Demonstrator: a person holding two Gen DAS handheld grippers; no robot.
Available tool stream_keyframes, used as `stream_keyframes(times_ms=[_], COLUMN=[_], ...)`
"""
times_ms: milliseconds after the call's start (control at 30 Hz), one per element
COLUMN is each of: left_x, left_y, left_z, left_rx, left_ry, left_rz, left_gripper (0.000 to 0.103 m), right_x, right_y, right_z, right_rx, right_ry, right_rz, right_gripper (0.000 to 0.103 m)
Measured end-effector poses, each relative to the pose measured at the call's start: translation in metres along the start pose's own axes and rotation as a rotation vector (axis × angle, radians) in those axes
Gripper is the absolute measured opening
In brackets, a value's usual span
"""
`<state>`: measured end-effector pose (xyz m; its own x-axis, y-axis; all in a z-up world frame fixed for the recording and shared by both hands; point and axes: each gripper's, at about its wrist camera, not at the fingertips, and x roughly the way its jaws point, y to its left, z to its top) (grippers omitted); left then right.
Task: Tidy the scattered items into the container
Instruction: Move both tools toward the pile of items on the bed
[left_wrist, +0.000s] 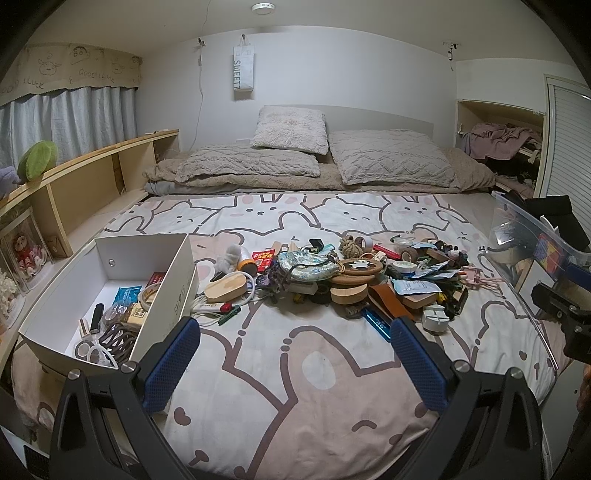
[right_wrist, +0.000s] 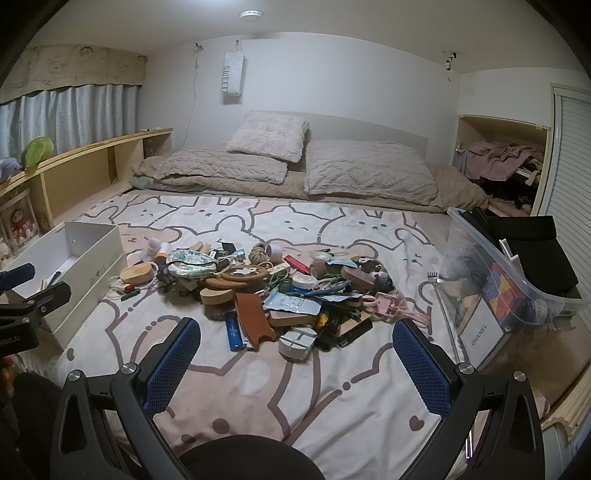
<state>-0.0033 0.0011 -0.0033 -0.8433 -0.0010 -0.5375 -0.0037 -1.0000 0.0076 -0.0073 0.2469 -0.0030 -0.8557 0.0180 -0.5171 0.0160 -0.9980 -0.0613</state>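
Bedspread (right_wrist: 295, 387) under heaped clutter (right_wrist: 280, 295), white box (left_wrist: 110, 258) left, both tongs (left_wrist: 295, 332) (right_wrist: 295, 332) spread, empty.

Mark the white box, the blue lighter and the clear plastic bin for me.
white box (left_wrist: 173, 291), left wrist view, on its near side wall.
blue lighter (right_wrist: 233, 334), right wrist view, mid-body.
clear plastic bin (right_wrist: 476, 254), right wrist view, on its transparent side wall.

A bed (left_wrist: 295, 369) covered with a bunny-print sheet fills the room. At its head, grey pillows (left_wrist: 388, 155) are laid against a white wall (left_wrist: 351, 74). Left of the bed a wooden shelf unit (left_wrist: 92, 173) is set below blue curtains (left_wrist: 74, 118). Above the bed, a round ceiling light (left_wrist: 263, 7) is lit. Right of the bed a louvred door (left_wrist: 565, 147) is seen.
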Motion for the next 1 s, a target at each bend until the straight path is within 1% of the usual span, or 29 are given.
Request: stream_keyframes(times_ms=[467, 633, 1000], left_x=[0.0, 0.003, 0.016], left_y=[0.0, -0.001, 0.0], left_z=[0.0, -0.009, -0.011], left_rx=[0.005, 0.006, 0.002], left_ry=[0.001, 0.006, 0.042], left_rz=[-0.008, -0.01, -0.016], left_gripper=[0.103, 0.103, 0.103], right_x=[0.002, 0.006, 0.021], right_y=[0.003, 0.001, -0.003], right_z=[-0.005, -0.006, -0.008], right_rx=[-0.004, -0.003, 0.012], right_ry=[0.009, 0.02, 0.059], right_rz=[0.003, 0.005, 0.019], right_gripper=[0.103, 0.103, 0.103])
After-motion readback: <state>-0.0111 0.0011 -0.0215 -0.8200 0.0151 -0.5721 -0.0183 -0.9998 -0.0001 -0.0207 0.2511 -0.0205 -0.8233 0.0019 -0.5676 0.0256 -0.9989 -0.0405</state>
